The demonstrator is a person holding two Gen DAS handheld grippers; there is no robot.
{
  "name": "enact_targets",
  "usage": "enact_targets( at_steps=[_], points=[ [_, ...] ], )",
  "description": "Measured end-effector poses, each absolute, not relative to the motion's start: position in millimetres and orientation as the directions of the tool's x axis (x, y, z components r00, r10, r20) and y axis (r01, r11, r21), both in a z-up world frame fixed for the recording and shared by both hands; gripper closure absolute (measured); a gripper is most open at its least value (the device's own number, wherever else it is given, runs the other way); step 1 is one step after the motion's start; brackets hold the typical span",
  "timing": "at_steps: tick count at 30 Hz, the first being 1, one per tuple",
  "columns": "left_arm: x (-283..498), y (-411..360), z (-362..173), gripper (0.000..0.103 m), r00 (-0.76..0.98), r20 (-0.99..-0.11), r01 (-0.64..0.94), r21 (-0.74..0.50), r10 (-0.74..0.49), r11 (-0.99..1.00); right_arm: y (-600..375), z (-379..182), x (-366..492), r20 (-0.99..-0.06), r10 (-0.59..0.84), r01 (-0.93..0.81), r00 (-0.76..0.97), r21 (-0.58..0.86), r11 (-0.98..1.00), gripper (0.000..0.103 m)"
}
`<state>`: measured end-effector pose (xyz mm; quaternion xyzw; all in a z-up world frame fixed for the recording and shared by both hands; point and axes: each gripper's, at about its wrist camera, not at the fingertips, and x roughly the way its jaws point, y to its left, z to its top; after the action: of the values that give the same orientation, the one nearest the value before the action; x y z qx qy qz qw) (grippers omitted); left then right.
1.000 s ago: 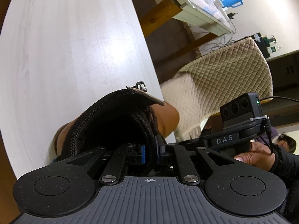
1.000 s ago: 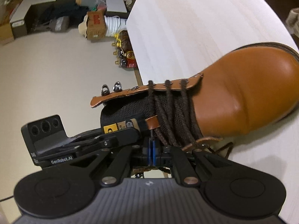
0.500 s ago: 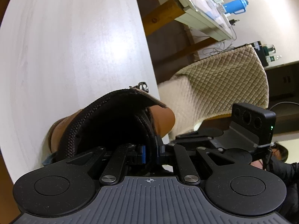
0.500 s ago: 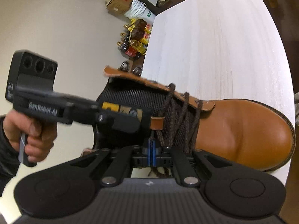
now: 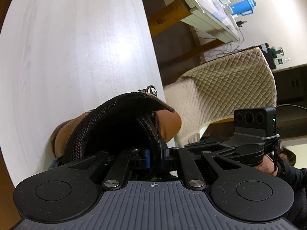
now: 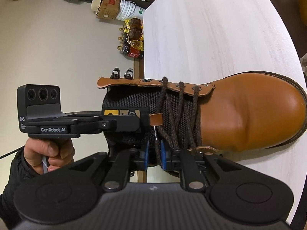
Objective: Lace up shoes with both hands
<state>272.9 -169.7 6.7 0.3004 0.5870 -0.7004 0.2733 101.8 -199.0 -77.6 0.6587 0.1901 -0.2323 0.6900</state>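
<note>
A tan leather boot [image 6: 249,111] lies on the white table [image 6: 211,28] with its toe to the right. Dark brown laces [image 6: 180,115] cross its lower eyelets; the upper eyelets and hooks [image 6: 122,73] are bare. My right gripper [image 6: 155,153] sits at the boot's near side. Its jaws are opening, and a lace end [image 6: 157,143] stands between the blue pads [image 6: 146,153] with a gap beside it. My left gripper [image 5: 154,156] comes in from the left in the right wrist view and is shut on the black mesh tongue [image 6: 130,103].
A hand [image 6: 49,153] holds the left gripper's handle. Bottles [image 6: 132,40], a cardboard box [image 6: 108,5] and a white bucket stand on the floor past the table's edge. A quilted beige chair [image 5: 230,88] and a desk with a blue jug [image 5: 242,9] are beyond the other side.
My right gripper has rolled, so the boot now lies level in its view, and its pads have parted from the lace. The left gripper has kept its hold on the tongue.
</note>
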Motion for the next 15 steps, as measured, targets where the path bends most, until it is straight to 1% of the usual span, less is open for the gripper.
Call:
enact_targets(
  at_steps=[3, 10, 12, 14, 15],
  points=[
    [275.6, -167.3, 6.1, 0.093, -0.670, -0.741, 0.735, -0.658, -0.030, -0.163, -192.9, -72.0, 98.1, -0.591, -0.072, 0.595, 0.803, 0.800, 0.074, 0.088],
    [276.1, -167.4, 5.7, 0.093, -0.674, -0.739, 0.732, -0.661, -0.028, -0.163, -184.8, -46.8, 118.5, -0.691, -0.106, 0.688, 0.715, 0.667, 0.287, 0.087],
    [276.3, -167.8, 5.8, 0.093, -0.674, -0.738, 0.732, -0.662, -0.027, -0.163, -183.6, -44.3, 121.1, -0.702, -0.113, 0.696, 0.703, 0.648, 0.309, 0.087],
    [274.9, -167.2, 5.4, 0.093, -0.676, -0.736, 0.730, -0.665, -0.027, -0.160, -183.5, -44.2, 123.8, -0.709, -0.115, 0.701, 0.696, 0.635, 0.324, 0.092],
    [274.9, -166.9, 5.3, 0.093, -0.678, -0.734, 0.728, -0.667, -0.028, -0.157, -184.4, -45.6, 124.2, -0.708, -0.114, 0.700, 0.697, 0.637, 0.322, 0.099]
  ],
)
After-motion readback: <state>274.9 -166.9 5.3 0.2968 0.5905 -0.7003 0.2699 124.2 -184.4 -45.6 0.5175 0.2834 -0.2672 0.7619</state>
